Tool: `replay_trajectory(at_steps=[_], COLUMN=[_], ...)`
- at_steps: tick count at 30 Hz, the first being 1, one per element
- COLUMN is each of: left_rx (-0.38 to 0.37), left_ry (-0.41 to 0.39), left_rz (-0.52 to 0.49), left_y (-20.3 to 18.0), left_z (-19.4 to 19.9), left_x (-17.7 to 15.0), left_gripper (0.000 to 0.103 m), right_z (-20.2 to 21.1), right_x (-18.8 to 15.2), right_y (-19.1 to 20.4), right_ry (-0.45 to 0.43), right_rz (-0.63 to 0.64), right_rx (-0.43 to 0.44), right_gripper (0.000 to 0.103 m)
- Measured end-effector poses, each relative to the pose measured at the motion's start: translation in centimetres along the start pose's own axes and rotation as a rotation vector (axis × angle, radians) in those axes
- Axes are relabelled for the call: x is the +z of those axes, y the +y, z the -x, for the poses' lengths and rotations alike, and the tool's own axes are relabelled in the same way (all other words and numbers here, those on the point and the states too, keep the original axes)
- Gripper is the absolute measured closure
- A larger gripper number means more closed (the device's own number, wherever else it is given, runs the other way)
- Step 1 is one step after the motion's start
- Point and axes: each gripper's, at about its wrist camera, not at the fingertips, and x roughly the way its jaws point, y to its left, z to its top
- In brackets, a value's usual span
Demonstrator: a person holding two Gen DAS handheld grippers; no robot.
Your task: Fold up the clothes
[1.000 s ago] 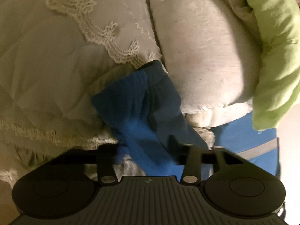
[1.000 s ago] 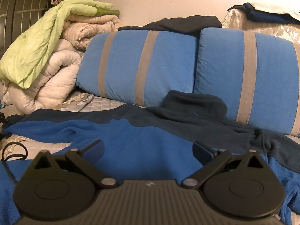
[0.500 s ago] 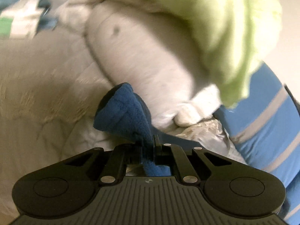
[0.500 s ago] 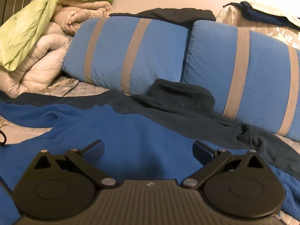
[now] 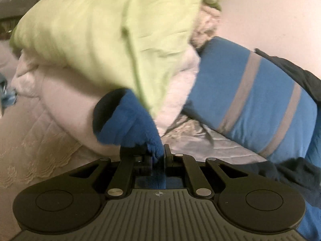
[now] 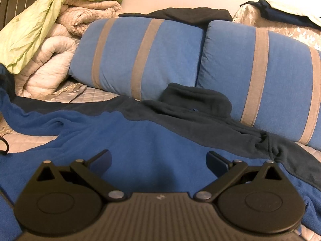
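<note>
Fuzzy blue fleece sleeve [image 5: 128, 124] pinched in left tool [image 5: 158, 156].

The fuzzy, matt blue fleece garment [image 6: 152, 146] has a darker navy fleece collar [image 6: 196, 98]. Behind it, smooth-woven blue cushions with grey stripes [image 6: 140, 54]. At upper left, a crinkled, thin lime-green cloth sheet [image 6: 34, 26] tops puffy quilted cream bedding [image 6: 50, 60]. The right gripper [image 6: 158, 160] is matt black plastic, with dull metal rivets.

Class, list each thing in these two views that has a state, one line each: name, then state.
Left hand-held gripper: shut on sleeve.
Right hand-held gripper: open, empty, over fleece.
Sleeve: pinched, lifted.
Fleece: spread out, unfolded.
Quilts: folded, stacked.
Green sheet: draped over quilts.
</note>
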Motion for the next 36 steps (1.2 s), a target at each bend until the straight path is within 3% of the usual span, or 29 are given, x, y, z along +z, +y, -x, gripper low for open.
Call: replay_trajectory(at_steps=[3, 14, 23, 36], left_rx=[-0.02, -0.134, -0.224, -0.305], left_ry=[-0.007, -0.016, -0.008, -0.019], left_rz=[-0.032, -0.3, -0.378, -0.487], left_y=[-2.1, -11.8, -17.5, -22.9], left_z=[-0.1, 1.0, 1.4, 1.0], left_x=[0.4, 0.5, -0.5, -1.8], left_gripper=[0.094, 0.095, 0.095, 0.095], right_z=[-0.2, -0.7, -1.1, -1.3], right_x=[0.0, 0.0, 0.0, -0.2], right_y=[-0.4, -1.5, -2.1, -1.9], right_ry=[0.014, 0.037, 0.049, 0.058], right_rz=[-0.02, -0.08, -0.109, -0.089], right_rx=[0.0, -0.01, -0.015, -0.009], right_gripper=[0.0, 0.0, 0.0, 0.0])
